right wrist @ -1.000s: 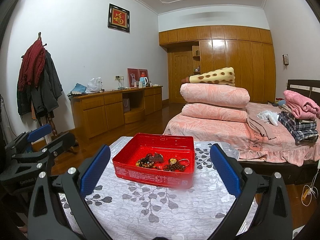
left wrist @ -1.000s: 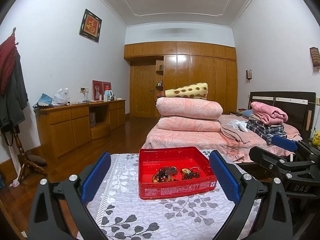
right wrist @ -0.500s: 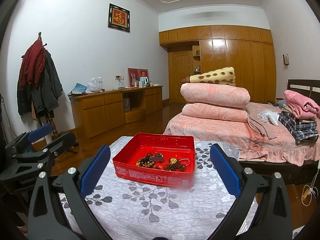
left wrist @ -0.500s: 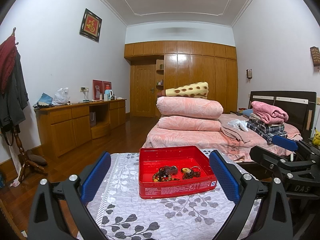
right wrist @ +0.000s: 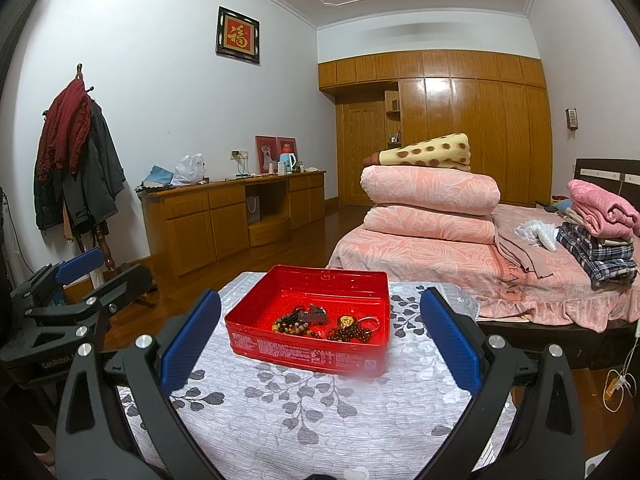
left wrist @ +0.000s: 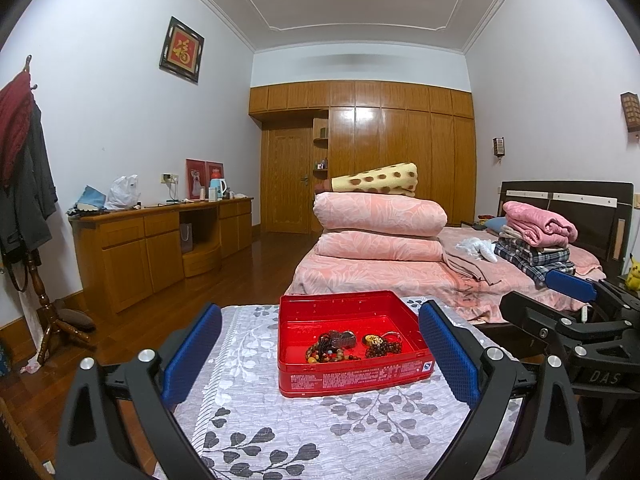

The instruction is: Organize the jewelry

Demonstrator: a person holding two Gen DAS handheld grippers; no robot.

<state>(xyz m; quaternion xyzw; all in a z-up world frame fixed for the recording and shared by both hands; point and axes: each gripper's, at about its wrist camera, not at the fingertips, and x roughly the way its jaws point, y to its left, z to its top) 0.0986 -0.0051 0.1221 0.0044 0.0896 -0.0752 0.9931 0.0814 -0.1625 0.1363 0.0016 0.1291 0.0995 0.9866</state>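
Observation:
A red open tin box [left wrist: 352,378] [right wrist: 308,350] stands on a small table with a grey leaf-patterned cloth [left wrist: 280,432] [right wrist: 320,412]. Inside lie bead bracelets [left wrist: 326,354] [right wrist: 294,326], a dark pendant piece [left wrist: 340,338] [right wrist: 314,315], a darker bead string [left wrist: 384,348] [right wrist: 352,334] and a gold charm [left wrist: 370,338] [right wrist: 346,322]. My left gripper [left wrist: 320,354] is open and empty, held just before the box. My right gripper [right wrist: 320,336] is open and empty too, before the box. Each gripper shows at the side of the other's view [left wrist: 576,320] [right wrist: 68,304].
A bed [left wrist: 400,276] with stacked pink quilts and folded clothes lies behind the table to the right. A wooden desk [left wrist: 160,240] runs along the left wall. A coat stand [right wrist: 80,160] stands at the left. Wooden floor lies between.
Almost nothing has changed. The left wrist view has drifted very slightly; both grippers stay open and the box stays in place.

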